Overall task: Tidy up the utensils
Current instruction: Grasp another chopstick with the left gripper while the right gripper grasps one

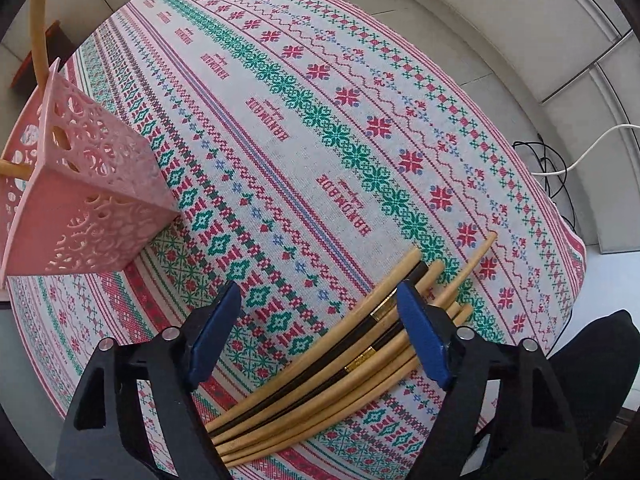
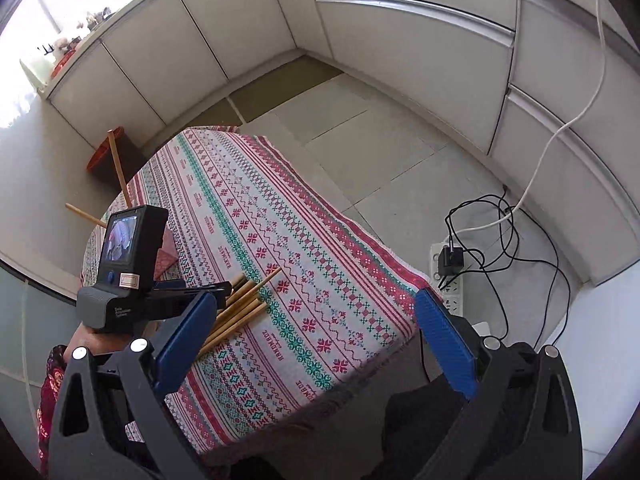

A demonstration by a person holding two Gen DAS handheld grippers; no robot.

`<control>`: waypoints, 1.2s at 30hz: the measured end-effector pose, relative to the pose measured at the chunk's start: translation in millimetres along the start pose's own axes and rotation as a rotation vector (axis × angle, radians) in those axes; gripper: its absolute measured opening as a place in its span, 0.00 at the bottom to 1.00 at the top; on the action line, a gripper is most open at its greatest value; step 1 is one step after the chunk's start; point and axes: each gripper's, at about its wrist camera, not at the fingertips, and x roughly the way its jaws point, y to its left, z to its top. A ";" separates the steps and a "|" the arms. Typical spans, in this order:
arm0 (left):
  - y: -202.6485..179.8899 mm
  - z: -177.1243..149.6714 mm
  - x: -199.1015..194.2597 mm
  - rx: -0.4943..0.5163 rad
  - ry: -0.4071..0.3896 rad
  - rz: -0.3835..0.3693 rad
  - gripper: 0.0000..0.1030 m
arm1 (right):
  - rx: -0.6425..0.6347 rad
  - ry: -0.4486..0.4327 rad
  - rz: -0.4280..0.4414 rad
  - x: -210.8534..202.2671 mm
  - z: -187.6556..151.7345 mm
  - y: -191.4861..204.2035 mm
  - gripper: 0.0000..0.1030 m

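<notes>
1. Chopsticks (image 1: 372,344) lie in a loose bundle on the bench (image 1: 280,128), near its front edge, over the patterned cloth; mostly pale wood, a couple black with gold bands.
2. Pink holder (image 1: 96,204) stands well apart at the bench's left side, two sticks already poking out of it.
3. Left tool (image 1: 320,332) straight above the bundle, released, pads not pressing anything. Right pad sits over the sticks, left pad over bare cloth, so only part of the bundle falls between the jaws.
4. Right tool (image 2: 316,340) released, nothing in it, hovering off the bench's near corner.
5. Handling guess: sticks light, stiff, thin, smooth, likely to roll or fan out. Grab mid-length, across the sticks, to keep them balanced; the black lacquered ones look more slippery.
6. Risk: picking several at once, some may slip free.
</notes>
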 end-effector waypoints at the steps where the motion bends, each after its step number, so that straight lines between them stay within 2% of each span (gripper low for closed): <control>1: 0.7 1.4 1.7 -0.002 0.001 -0.006 0.70 | -0.002 0.003 -0.003 1.7 -0.6 0.4 0.93; 5: -0.6 7.3 4.6 0.007 -0.010 -0.035 0.63 | -0.002 0.019 -0.016 8.3 -1.7 -0.8 0.93; 9: -0.6 11.7 1.8 0.024 -0.020 -0.010 0.37 | 0.012 0.035 -0.023 14.4 -1.0 -3.6 0.93; 11: -3.5 11.5 6.0 0.051 -0.002 -0.006 0.35 | 0.019 0.037 -0.026 16.4 -0.1 -4.6 0.93; 15: -11.7 7.1 8.9 0.100 -0.016 0.020 0.32 | 0.031 0.049 -0.026 21.2 1.3 -5.2 0.93; 17: -20.9 5.5 8.7 0.122 -0.032 0.016 0.26 | 0.045 0.070 -0.021 27.2 1.8 -5.4 0.93; 19: -27.5 5.3 15.0 0.137 -0.057 0.016 0.14 | 0.064 0.094 -0.015 34.7 1.9 -5.5 0.93; 22: -24.8 -3.1 12.0 0.155 -0.105 0.008 0.09 | 0.109 0.133 -0.007 53.2 2.0 -4.4 0.93; 25: -21.4 -16.4 2.6 0.177 -0.169 0.038 0.06 | 0.163 0.183 0.016 75.1 2.0 -1.8 0.93; 29: -9.7 -34.1 -32.2 0.162 -0.273 0.052 0.06 | 0.215 0.223 0.045 103.4 4.3 9.7 0.93; 33: 9.4 -57.6 -78.3 0.115 -0.372 0.037 0.06 | 0.187 0.250 0.078 128.6 15.9 34.8 0.88; 36: 27.9 -81.0 -115.6 0.076 -0.447 0.015 0.06 | 0.080 0.290 0.104 146.6 22.4 61.6 0.83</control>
